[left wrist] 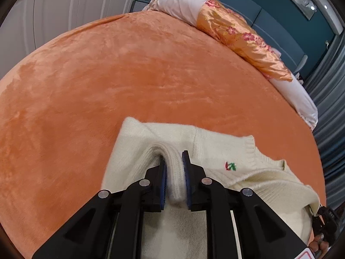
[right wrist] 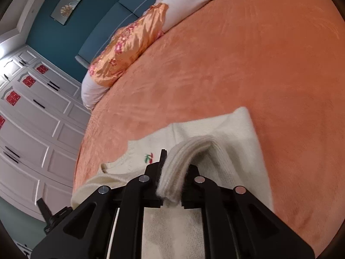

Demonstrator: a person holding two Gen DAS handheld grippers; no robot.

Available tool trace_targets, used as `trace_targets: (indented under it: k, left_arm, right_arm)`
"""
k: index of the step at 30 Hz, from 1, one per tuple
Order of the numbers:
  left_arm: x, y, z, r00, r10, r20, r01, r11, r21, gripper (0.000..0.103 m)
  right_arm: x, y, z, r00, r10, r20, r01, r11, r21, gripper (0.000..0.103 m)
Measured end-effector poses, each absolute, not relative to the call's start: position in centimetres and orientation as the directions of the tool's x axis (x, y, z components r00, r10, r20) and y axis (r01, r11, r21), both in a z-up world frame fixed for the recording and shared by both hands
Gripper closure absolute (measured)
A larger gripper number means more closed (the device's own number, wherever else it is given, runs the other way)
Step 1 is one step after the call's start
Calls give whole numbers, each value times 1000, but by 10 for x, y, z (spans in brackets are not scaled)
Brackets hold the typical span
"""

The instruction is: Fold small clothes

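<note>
Cream knit sweater [left wrist: 215, 151] lies on the orange bedspread [left wrist: 129, 75], near its close edge, small red-and-green embroidered motif [left wrist: 230, 166] facing up. Left gripper [left wrist: 174, 161]: blue pads clamped on a raised, doubled ridge of ribbed knit. Right gripper [right wrist: 174, 164]: likewise pinching a bunched ribbed fold that stands up between its fingers. Orange floral satin pillow [left wrist: 243, 36] rests at the far side against the teal headboard [left wrist: 280, 28]. White panelled wardrobe [right wrist: 32, 118] beside the bed; doors shut, contents not visible.
</note>
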State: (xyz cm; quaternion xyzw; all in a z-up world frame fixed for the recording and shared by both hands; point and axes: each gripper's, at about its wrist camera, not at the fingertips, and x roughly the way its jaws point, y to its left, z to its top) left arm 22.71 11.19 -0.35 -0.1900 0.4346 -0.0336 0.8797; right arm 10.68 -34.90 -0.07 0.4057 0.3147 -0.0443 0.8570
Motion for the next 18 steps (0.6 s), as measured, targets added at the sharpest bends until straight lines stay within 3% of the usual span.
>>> trace_targets:
  k: [3,5,6,7,9,11,18]
  left_arm:
    - [218,118,12,666,-275,-694,-72,902,-426,86]
    - [209,122,28,701,-317,-639,-35,879,-476,84]
    - [202,124,39,724,-340,-600,-9,865,-502,74]
    - [197,125,48,744,-352,-568,11,856,-517,56]
    - [190,126,59,788,-217,-577,-68,900,-431,21]
    - [183,129,68,806,-154,-572,-94,920,-379,23]
    - [136,120,57,685,-223,-693,-18,946,-322,23]
  right_arm:
    - [97,-353,13,841,200,-502,267,655,707,82]
    - [85,-355,23,870,196,-452,234,642,730,60]
    - [75,-356,31,891,171,-420,221,646,731,39]
    - [64,-358,39,911,119,-394,226,656,720,26]
    - [45,-363,50,937,55,-346,226,661,716,25]
    - [41,-368,52,919,59,-390,258,657,708,25]
    - [15,-325,46,791,37,-611,298,848,437,25]
